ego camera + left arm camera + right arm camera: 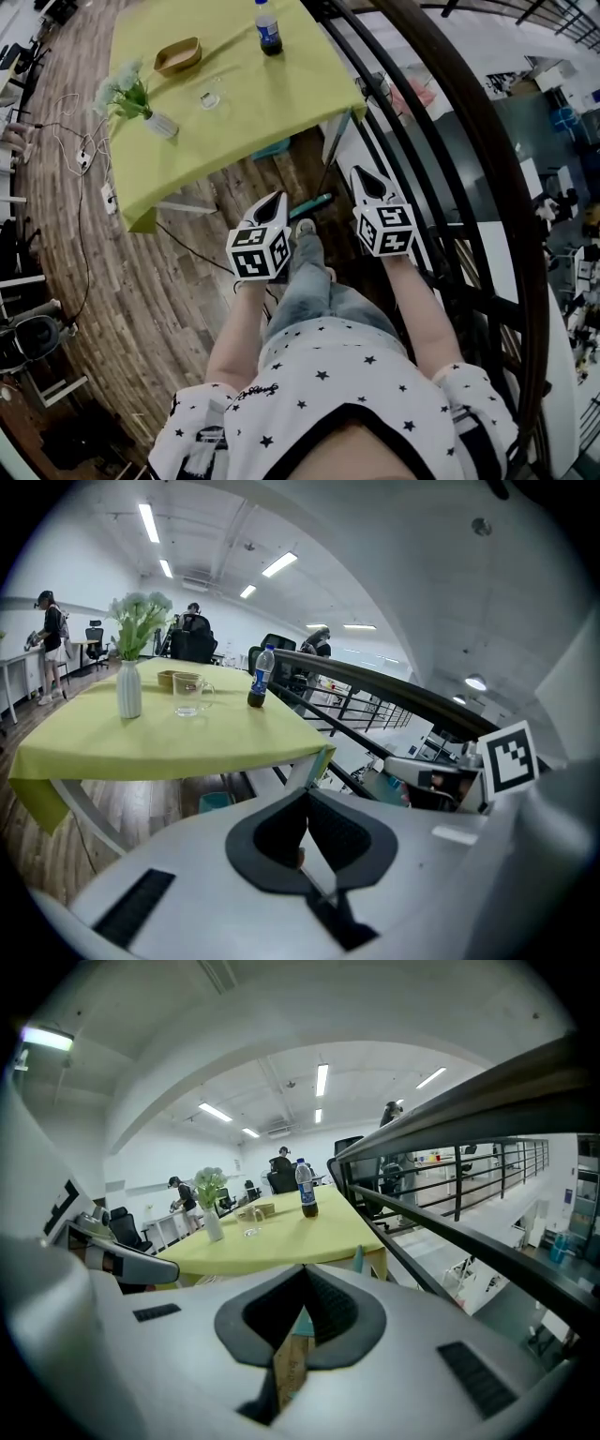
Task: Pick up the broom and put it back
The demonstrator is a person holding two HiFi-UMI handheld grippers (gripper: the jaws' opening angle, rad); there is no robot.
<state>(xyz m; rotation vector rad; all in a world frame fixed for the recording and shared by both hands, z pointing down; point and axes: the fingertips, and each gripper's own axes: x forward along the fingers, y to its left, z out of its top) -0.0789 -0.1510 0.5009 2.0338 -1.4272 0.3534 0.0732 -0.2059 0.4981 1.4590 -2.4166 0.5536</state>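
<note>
A slim teal and dark broom handle [312,203] lies on the wooden floor between my two grippers, beside the person's shoe. My left gripper [278,199] points toward it from the left, its tip close to the handle's near end, apart from it. Seen in the left gripper view, the left gripper [307,795] has its jaws closed tip to tip with nothing in them. My right gripper [362,174] hovers to the right of the handle near the railing; in its own view the right gripper [305,1269] is shut and empty. The broom's head is hidden.
A table with a yellow-green cloth [244,103] stands ahead, bearing a flower vase [159,123], a glass [209,97], a wooden bowl [177,55] and a bottle [268,28]. A dark stair railing [469,159] runs along the right. Cables [80,155] lie on the floor at left.
</note>
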